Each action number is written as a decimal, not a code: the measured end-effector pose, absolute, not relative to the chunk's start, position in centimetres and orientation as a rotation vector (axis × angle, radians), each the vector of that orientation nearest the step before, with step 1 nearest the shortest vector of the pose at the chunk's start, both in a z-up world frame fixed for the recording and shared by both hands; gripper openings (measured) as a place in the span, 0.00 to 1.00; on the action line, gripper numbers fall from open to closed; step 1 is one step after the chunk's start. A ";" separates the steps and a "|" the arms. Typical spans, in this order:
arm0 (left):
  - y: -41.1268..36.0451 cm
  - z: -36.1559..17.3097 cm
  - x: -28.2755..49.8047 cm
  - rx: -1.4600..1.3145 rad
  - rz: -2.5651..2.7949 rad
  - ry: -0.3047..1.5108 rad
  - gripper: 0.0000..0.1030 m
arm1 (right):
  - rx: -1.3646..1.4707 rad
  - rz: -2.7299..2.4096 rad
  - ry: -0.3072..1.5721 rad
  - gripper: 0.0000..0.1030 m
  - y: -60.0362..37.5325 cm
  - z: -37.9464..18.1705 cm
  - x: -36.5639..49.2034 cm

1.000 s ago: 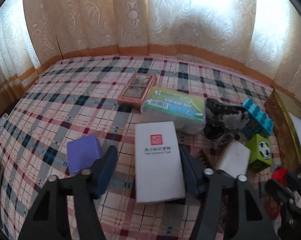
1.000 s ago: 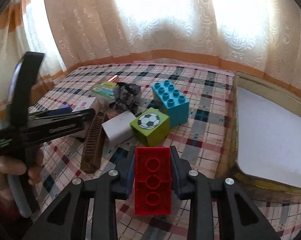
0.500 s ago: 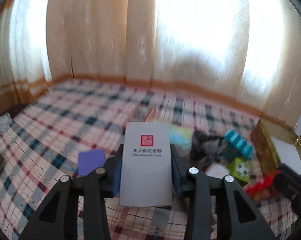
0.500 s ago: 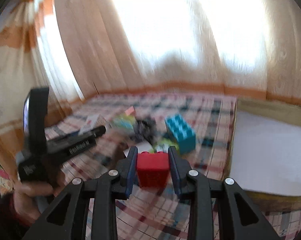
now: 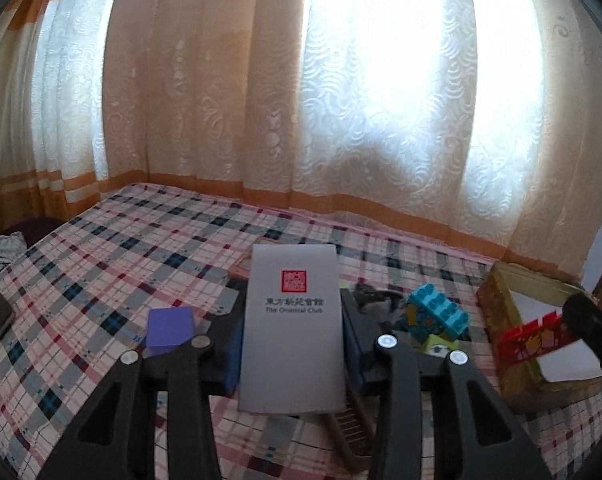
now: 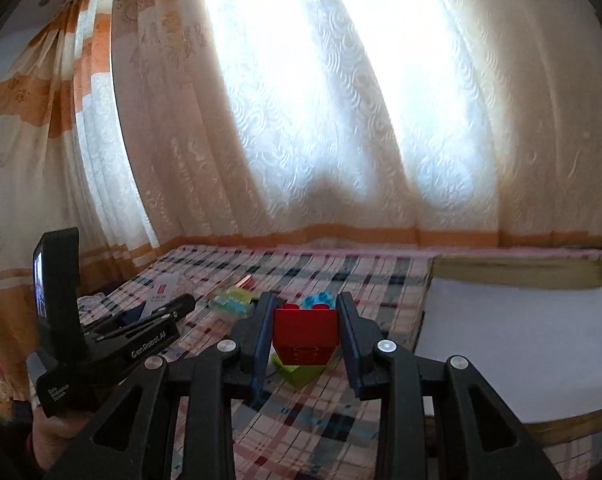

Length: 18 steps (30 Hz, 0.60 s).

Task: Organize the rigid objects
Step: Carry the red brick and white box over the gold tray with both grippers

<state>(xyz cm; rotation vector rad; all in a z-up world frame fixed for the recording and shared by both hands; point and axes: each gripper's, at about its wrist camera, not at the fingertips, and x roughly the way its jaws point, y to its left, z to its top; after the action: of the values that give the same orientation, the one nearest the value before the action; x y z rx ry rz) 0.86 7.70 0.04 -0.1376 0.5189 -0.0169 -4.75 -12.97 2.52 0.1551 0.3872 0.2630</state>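
My left gripper (image 5: 291,334) is shut on a white box with a red seal (image 5: 292,326) and holds it lifted above the plaid bed (image 5: 101,264). My right gripper (image 6: 305,338) is shut on a red toy brick (image 6: 305,336), raised above the bed; the brick also shows in the left wrist view (image 5: 535,338), beside the gold tray. The gold-rimmed tray with a white floor (image 6: 521,332) lies at the right. A teal brick (image 5: 437,310) and a green football cube (image 5: 437,346) lie between the grippers.
A purple block (image 5: 169,326) lies left of the white box. A brown comb (image 5: 351,428) lies under the left gripper. A green packet (image 6: 233,300) and a dark crumpled thing (image 5: 371,300) lie further back. Curtains close the far side.
Both grippers have risen and tilted up. The left one closed on the white box and lifted it off the bed. The right one carried the red brick up near the tray.
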 end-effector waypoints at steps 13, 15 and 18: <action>1.8 3.2 -1.1 -0.128 -0.172 0.417 0.39 | 0.129 0.087 0.226 0.33 -19.5 4.9 -7.6; 0.5 3.6 -1.3 -0.117 -0.191 0.410 0.39 | 0.148 0.060 0.214 0.33 -21.2 5.2 -8.1; -1.7 4.0 -1.5 -0.097 -0.220 0.402 0.39 | 0.167 0.025 0.201 0.33 -23.2 5.4 -8.5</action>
<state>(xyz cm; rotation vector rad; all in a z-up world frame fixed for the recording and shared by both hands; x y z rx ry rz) -1.55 -1.67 4.00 -0.0965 0.4021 -0.2201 -8.54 -23.20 5.44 0.1666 0.2013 0.0254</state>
